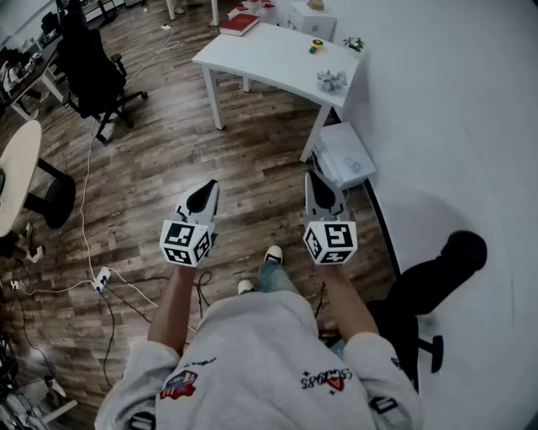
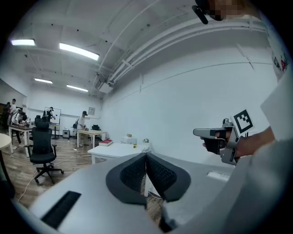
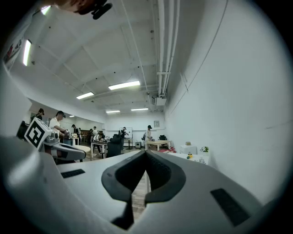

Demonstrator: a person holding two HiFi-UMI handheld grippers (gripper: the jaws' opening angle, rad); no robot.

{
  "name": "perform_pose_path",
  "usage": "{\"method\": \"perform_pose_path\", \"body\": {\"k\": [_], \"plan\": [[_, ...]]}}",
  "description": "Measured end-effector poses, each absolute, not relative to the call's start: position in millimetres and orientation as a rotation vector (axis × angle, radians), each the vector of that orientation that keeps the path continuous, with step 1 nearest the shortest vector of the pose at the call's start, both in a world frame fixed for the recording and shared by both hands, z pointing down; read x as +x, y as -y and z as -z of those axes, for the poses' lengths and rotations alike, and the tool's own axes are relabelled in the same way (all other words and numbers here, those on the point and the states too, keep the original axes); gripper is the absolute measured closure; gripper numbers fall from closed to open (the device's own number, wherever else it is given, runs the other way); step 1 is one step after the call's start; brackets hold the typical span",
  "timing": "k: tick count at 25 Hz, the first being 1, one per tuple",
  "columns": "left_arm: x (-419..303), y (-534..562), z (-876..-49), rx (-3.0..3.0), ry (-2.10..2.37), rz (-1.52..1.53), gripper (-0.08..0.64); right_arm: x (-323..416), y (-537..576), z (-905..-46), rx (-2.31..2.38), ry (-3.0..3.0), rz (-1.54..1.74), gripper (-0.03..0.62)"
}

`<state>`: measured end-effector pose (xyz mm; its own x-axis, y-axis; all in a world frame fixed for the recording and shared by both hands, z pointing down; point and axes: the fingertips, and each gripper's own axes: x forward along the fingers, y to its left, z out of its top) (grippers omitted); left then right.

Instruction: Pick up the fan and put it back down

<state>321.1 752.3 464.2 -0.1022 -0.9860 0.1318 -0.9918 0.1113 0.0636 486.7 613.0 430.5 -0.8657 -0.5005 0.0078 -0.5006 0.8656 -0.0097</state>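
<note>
I cannot make out a fan in any view. My left gripper (image 1: 203, 196) and right gripper (image 1: 319, 188) are held side by side at waist height, above the wooden floor, both pointing roughly level toward a white table (image 1: 269, 59). In the left gripper view the left gripper (image 2: 146, 156) has its dark pads meeting with nothing between them. The right gripper view shows the right gripper (image 3: 145, 153) shut and empty in the same way. Each gripper also appears at the edge of the other's view: the right gripper (image 2: 219, 136) and the left gripper (image 3: 62, 150).
On the white table lie a red book (image 1: 239, 23), a small yellow-green item (image 1: 316, 46) and small plants (image 1: 331, 81). A white box (image 1: 345, 156) sits on the floor beside its leg. Black office chairs (image 1: 94, 71) (image 1: 433, 273), a round table (image 1: 15, 172) and floor cables (image 1: 99, 279) surround me.
</note>
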Motion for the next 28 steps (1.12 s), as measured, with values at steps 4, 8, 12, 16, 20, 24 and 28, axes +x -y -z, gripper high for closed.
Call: {"method": "perform_pose_path", "body": {"k": [4, 8, 12, 16, 20, 24, 28], "plan": [[319, -751, -472, 1.999, 2.221, -0.069, 0.555, 484, -612, -433, 0.816, 3.046, -0.032, 0.6], [318, -745, -479, 1.993, 2.206, -0.068, 0.555, 480, -606, -437, 0.805, 3.051, -0.03, 0.458], [313, -735, -480, 1.993, 2.192, -0.068, 0.555, 473, -594, -440, 0.822, 3.049, -0.04, 0.276], [309, -721, -486, 1.994, 2.178, -0.072, 0.555, 469, -580, -444, 0.838, 3.043, -0.044, 0.258], [298, -698, -495, 1.985, 2.158, -0.086, 0.555, 459, -554, -451, 0.851, 3.037, -0.068, 0.258], [284, -669, -493, 1.972, 2.155, -0.091, 0.555, 446, -520, -448, 0.851, 3.041, -0.086, 0.258], [269, -634, -478, 1.962, 2.173, -0.089, 0.555, 433, -481, -432, 0.842, 3.058, -0.081, 0.259]]}}
